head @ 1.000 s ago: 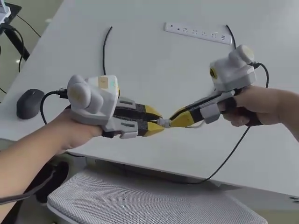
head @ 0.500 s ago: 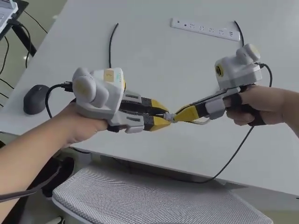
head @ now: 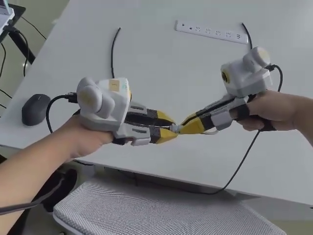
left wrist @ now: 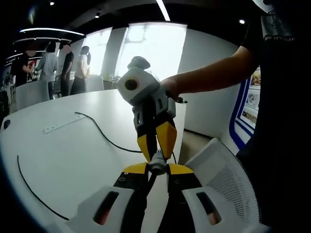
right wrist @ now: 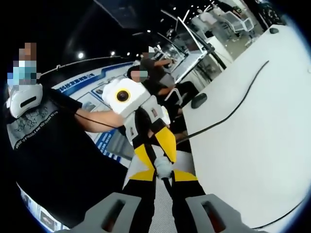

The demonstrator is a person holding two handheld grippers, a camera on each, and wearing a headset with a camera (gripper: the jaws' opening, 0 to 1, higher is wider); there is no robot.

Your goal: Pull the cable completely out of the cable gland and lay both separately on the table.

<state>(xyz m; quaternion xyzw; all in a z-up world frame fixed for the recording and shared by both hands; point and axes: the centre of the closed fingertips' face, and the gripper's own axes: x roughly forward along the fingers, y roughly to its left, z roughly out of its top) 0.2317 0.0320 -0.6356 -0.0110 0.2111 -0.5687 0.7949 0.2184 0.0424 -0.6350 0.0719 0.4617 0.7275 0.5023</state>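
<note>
Extraction is looking barely begun. The gland [left wrist: 158,163] is hanging in mid-air, well on the person's side of the power strip [head: 211,32] and about over the near edge of the bench [head: 146,63]. It is being held off the surface, probably so that both ends are free to be pulled apart.

The left hand-held gripper [head: 168,130] is pinching the gland at its tips. The right hand-held gripper [head: 190,126] is meeting it nose to nose from the opposite side, with its jaws pressed together. It is apparently gripping the cable [head: 211,131] right where it leaves the gland, though the exact grip point is too small to tell. A pale loop, seemingly the rest of the cable, is trailing just under the right one, on the side away from the strip.

The two are lining up along one axis, which suits a straight pull with no bending at the seal. Gripping this close to the gland is leaving little slack, so the hands are likely needing to draw well apart.
</note>
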